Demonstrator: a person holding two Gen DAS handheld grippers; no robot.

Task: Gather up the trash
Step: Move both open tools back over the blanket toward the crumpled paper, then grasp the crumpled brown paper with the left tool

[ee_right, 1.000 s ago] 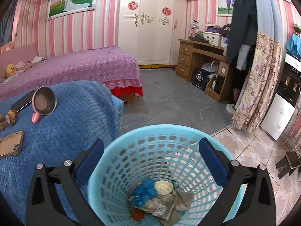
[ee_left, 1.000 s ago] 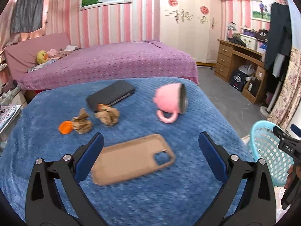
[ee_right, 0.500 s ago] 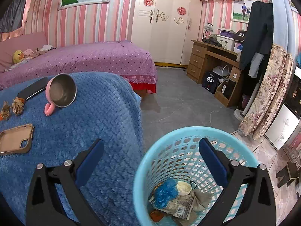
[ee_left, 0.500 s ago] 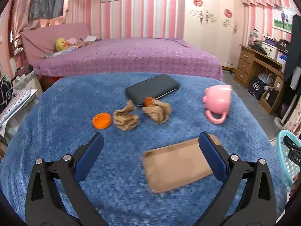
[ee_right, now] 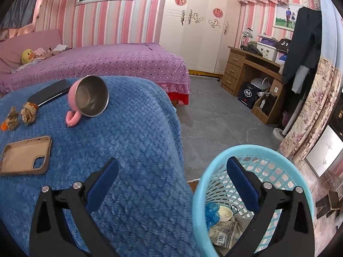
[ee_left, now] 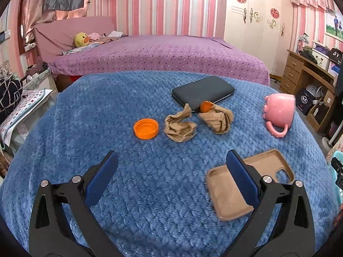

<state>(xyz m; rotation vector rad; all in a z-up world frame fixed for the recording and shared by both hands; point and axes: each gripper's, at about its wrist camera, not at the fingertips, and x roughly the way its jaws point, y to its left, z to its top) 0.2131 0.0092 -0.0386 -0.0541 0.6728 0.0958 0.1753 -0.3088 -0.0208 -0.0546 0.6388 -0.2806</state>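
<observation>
On the blue blanket-covered table (ee_left: 90, 115) lie an orange bottle cap (ee_left: 146, 128), a crumpled brown paper wad (ee_left: 180, 126) and a second wad (ee_left: 217, 118) with a small orange piece (ee_left: 206, 106) on it. My left gripper (ee_left: 171, 180) is open and empty, hovering above the table nearer me than the cap and wads. My right gripper (ee_right: 171, 181) is open and empty, over the table's right edge beside the light blue trash basket (ee_right: 201, 184), which holds several bits of trash. The wads (ee_right: 28, 113) also show at the far left of the right wrist view.
A tan phone case (ee_left: 246, 184) lies under my left gripper's right finger. A pink mug (ee_left: 278, 113) lies on its side at the right; a dark phone (ee_left: 202, 92) lies behind the wads. A purple bed (ee_left: 160, 55) and a desk (ee_right: 253, 70) stand beyond.
My left gripper has swung left, so the cap and wads now sit centred ahead. My right gripper has moved left, from over the basket to the table edge.
</observation>
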